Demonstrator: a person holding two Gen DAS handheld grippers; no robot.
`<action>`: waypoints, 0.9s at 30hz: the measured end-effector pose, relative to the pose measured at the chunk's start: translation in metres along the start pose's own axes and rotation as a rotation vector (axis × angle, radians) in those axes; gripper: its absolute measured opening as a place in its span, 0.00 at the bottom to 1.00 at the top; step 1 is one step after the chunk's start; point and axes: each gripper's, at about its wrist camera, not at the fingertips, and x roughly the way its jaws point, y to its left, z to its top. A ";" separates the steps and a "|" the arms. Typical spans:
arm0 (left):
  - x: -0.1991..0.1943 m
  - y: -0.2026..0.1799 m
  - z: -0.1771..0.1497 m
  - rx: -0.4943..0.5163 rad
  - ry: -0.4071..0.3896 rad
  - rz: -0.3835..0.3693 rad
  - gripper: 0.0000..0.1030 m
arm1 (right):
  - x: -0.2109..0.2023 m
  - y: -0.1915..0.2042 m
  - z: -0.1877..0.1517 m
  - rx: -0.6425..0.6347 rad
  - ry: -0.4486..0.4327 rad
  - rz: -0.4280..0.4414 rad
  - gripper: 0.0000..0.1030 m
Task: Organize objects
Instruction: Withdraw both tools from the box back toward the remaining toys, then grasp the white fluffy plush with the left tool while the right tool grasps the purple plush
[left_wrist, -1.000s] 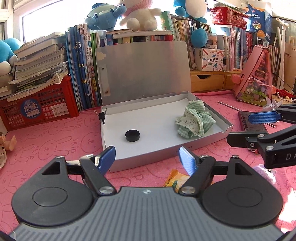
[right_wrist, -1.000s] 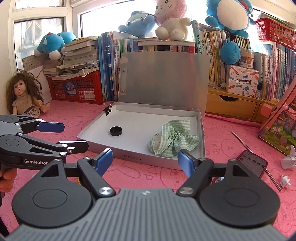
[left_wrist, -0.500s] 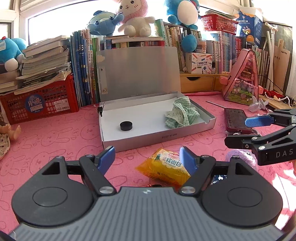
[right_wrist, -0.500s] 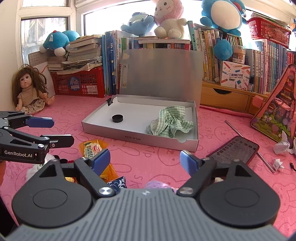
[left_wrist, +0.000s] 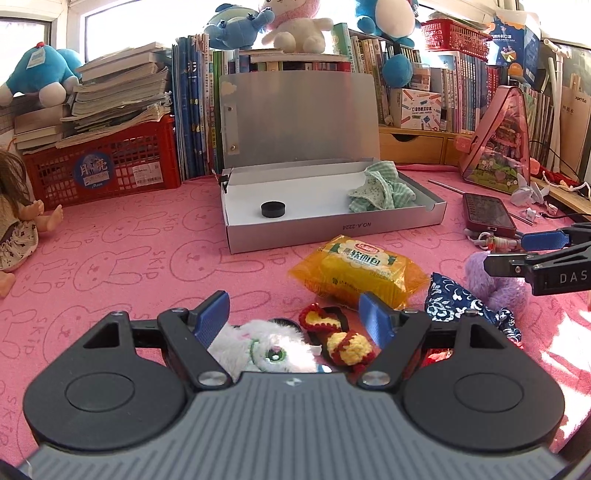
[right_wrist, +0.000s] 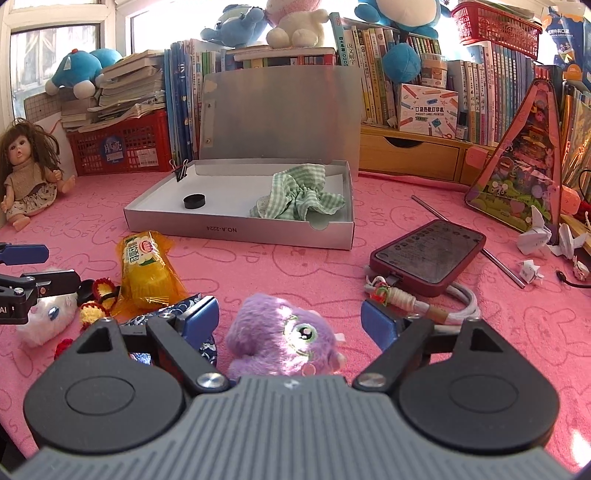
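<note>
- Pink bunny-print cloth covers our table (right_wrist: 424, 206), with the open silver cardboard box (right_wrist: 236, 230) as our landmark; books and plush toys line the shelf behind it.
- Inside the box lie a black round cap (right_wrist: 194, 201) and a green checked cloth (right_wrist: 299, 201).
- Our left claw (left_wrist: 293, 319) is spread over the white plush toy (left_wrist: 266, 349), our right claw (right_wrist: 290, 319) spread around the purple plush toy (right_wrist: 284, 341), both in front of the box.
- We judge this the pick-up step: next, close on a toy and carry it to the box.
</note>
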 end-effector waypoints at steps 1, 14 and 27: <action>0.000 0.002 -0.002 -0.001 0.001 0.006 0.79 | 0.001 -0.001 -0.002 0.002 0.005 -0.005 0.87; -0.008 0.014 -0.031 -0.023 0.016 0.055 0.79 | 0.015 0.003 -0.016 0.008 0.055 -0.015 0.88; 0.003 0.019 -0.049 -0.086 0.070 0.062 0.80 | 0.026 0.005 -0.024 0.038 0.061 -0.026 0.90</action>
